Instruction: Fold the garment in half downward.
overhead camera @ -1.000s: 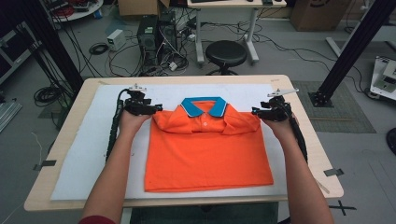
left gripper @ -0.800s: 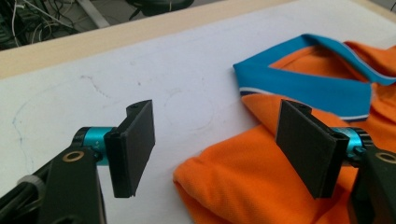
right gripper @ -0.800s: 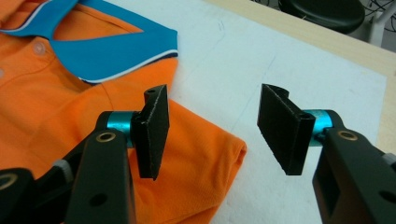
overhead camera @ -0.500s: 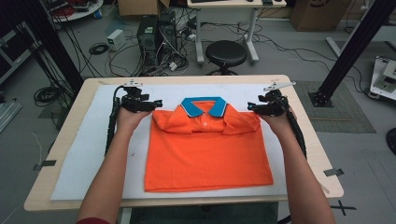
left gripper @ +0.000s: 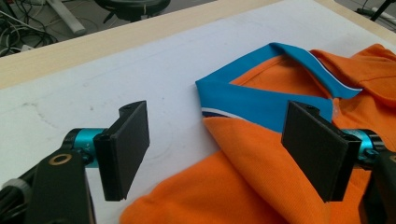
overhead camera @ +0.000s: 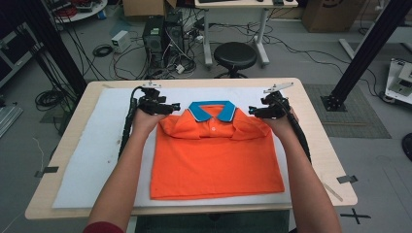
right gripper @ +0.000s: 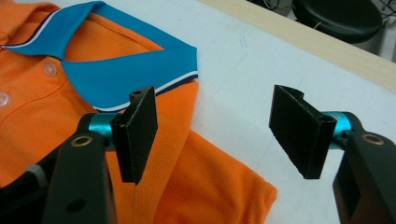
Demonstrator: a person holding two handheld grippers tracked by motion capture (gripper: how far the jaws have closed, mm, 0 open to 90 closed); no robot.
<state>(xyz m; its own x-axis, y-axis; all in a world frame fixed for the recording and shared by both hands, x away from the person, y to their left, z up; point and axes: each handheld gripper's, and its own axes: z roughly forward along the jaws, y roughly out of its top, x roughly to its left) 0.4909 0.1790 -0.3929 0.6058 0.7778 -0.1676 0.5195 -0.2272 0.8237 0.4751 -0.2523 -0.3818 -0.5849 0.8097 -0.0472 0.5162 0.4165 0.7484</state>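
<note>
An orange polo shirt (overhead camera: 214, 160) with a blue collar (overhead camera: 212, 110) lies flat, front up, on a white mat (overhead camera: 97, 155), its sleeves folded in. My left gripper (overhead camera: 167, 106) hovers open at the shirt's left shoulder. In the left gripper view the gripper (left gripper: 219, 135) stands wide open over orange cloth (left gripper: 224, 186), the collar (left gripper: 247, 100) just ahead. My right gripper (overhead camera: 256, 111) is open at the right shoulder. In the right gripper view its jaws (right gripper: 217, 126) straddle the shoulder edge (right gripper: 205, 182) beside the collar (right gripper: 116, 74). Nothing is held.
The mat covers most of a wooden table (overhead camera: 316, 145), leaving bare wood along the edges. Behind the table on the floor stand a black stool (overhead camera: 235, 56), a computer tower (overhead camera: 154, 36) and loose cables.
Both grippers have shifted slightly inward toward the collar and a little toward the far edge. The shirt lies as before.
</note>
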